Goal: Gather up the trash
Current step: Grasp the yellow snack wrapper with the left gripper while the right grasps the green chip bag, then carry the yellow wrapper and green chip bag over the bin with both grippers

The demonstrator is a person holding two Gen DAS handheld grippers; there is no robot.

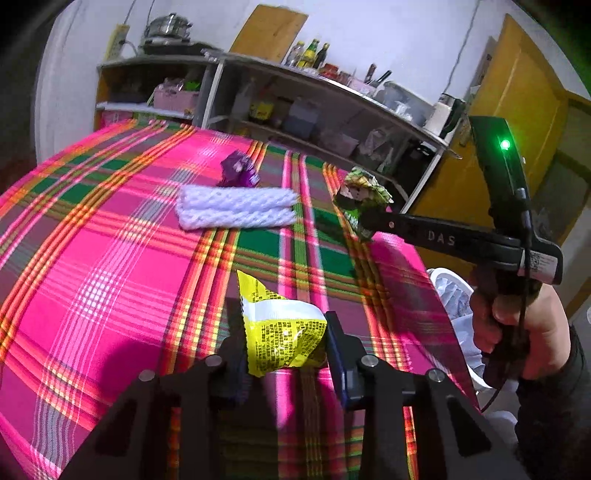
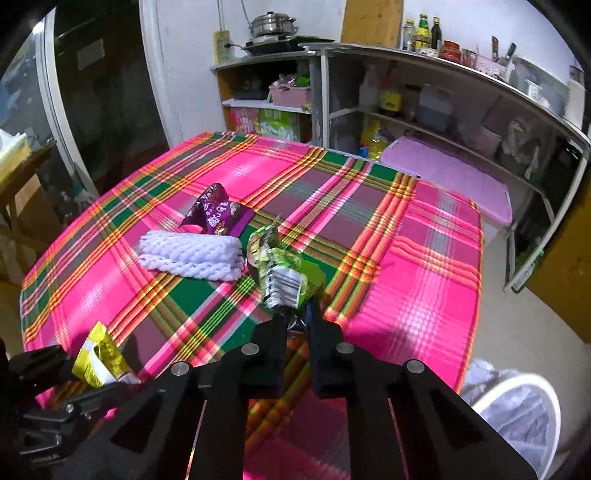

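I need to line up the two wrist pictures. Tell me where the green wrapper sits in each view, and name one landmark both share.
Left wrist view: the green wrapper is right of centre, pinched at the tip of the right gripper above the table's far right edge.
Right wrist view: the green wrapper is at centre, clamped between that gripper's fingers.
Shared landmark: the white foam net, lying just left of the wrapper in both.

A steel pot (image 2: 272,22) and bottles (image 2: 423,32) top the shelving (image 2: 436,62).
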